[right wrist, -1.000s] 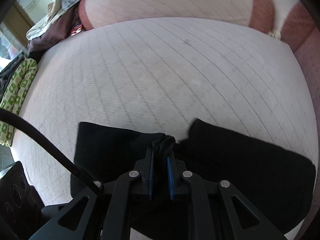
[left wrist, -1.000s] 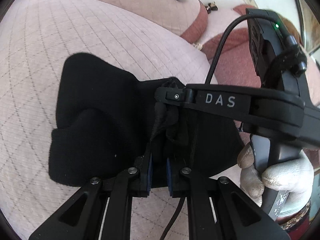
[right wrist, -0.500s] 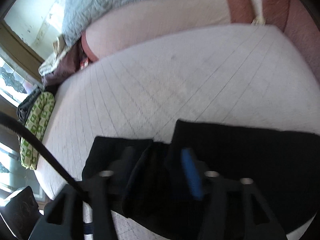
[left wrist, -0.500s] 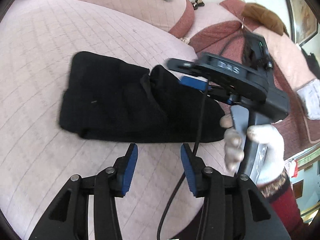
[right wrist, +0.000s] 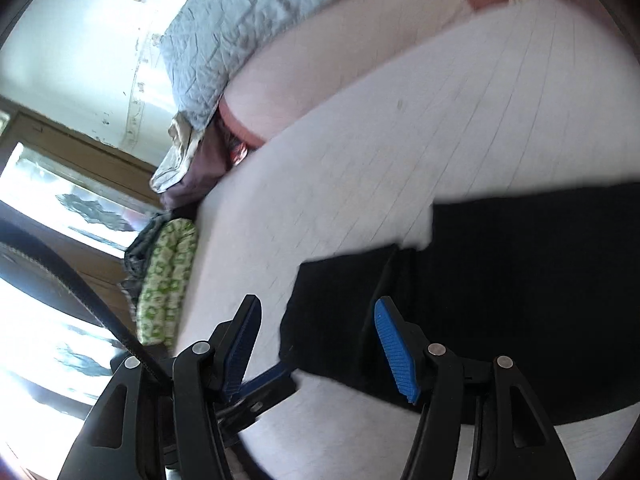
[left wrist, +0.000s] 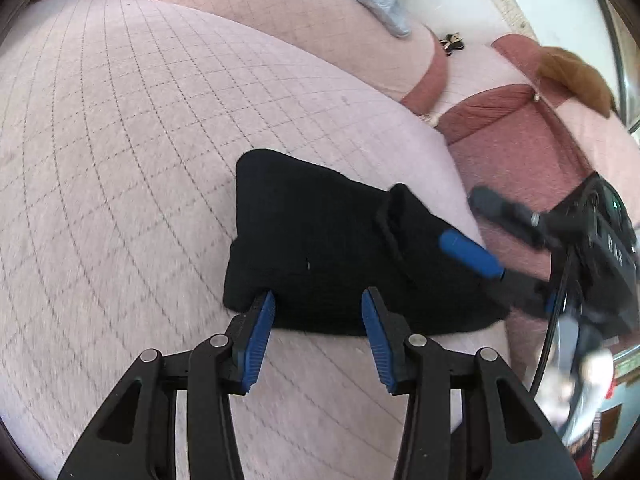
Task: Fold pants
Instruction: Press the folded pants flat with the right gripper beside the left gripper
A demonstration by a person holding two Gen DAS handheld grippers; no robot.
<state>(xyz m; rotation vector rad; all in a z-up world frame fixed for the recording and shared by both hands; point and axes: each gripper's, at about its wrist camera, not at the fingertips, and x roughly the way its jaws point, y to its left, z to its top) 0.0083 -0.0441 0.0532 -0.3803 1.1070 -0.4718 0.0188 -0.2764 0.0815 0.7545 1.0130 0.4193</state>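
Left wrist: left gripper jaws apart, holding nothing, at near edge of black pants folded flat on pink quilted cushion; right gripper spread too, beside the pants' right end. Right wrist: right gripper open over pants; grey quilt on backrest, green patterned cloth by window

Grey quilt lying over pink sofa backrest — green patterned cloth sitting beside window.
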